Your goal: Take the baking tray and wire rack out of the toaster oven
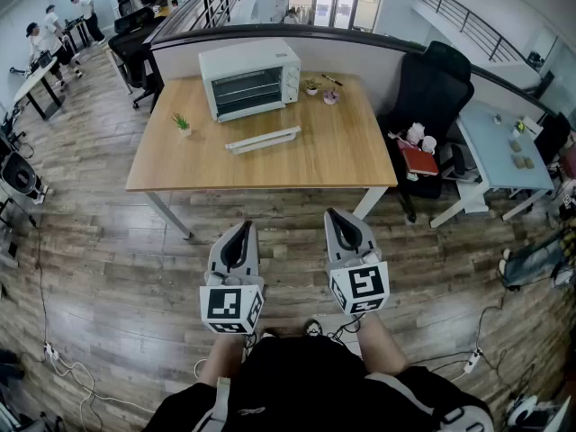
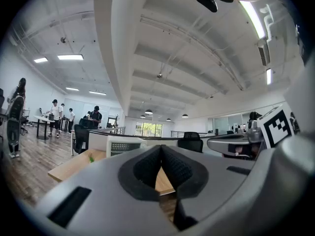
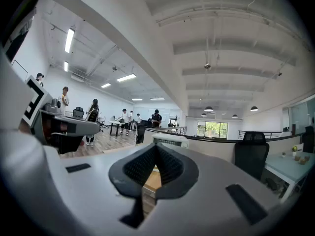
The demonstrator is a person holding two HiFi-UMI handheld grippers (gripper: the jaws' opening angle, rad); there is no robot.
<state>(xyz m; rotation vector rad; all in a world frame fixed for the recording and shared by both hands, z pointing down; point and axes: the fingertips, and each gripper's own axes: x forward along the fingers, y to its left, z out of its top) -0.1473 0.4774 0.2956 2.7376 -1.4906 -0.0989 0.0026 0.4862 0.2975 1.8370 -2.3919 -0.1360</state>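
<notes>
Standing well back from the wooden table (image 1: 333, 156) right now, so nothing's started yet. Both tongs sit low in the middle of the head view. The left gripper (image 1: 242, 229) is clenched with nothing in it, and the right gripper (image 1: 341, 216) is the same: pads pressed together, empty.

The toaster oven (image 1: 249, 79) is at the top centre of the frame, on the far edge of the table, with its door closed. We guess the baking tray and wire rack are behind that glass, but we can't really make them out from here.

What could go wrong, as we see it:
- The oven looks light, so tugging the door handle one-handed could drag the whole box forward.
- The white bar (image 1: 263, 139) lies just in front of the oven, right where we'd want to set things down.
- Pulling the rack at an angle could jam it or tip the tray.
- The little potted plant (image 1: 183, 123), left of the oven, could get clipped on the approach.

Count: one oven, one table, two grippers, one plant, one white bar, one black office chair (image 1: 438, 88) at the right.
</notes>
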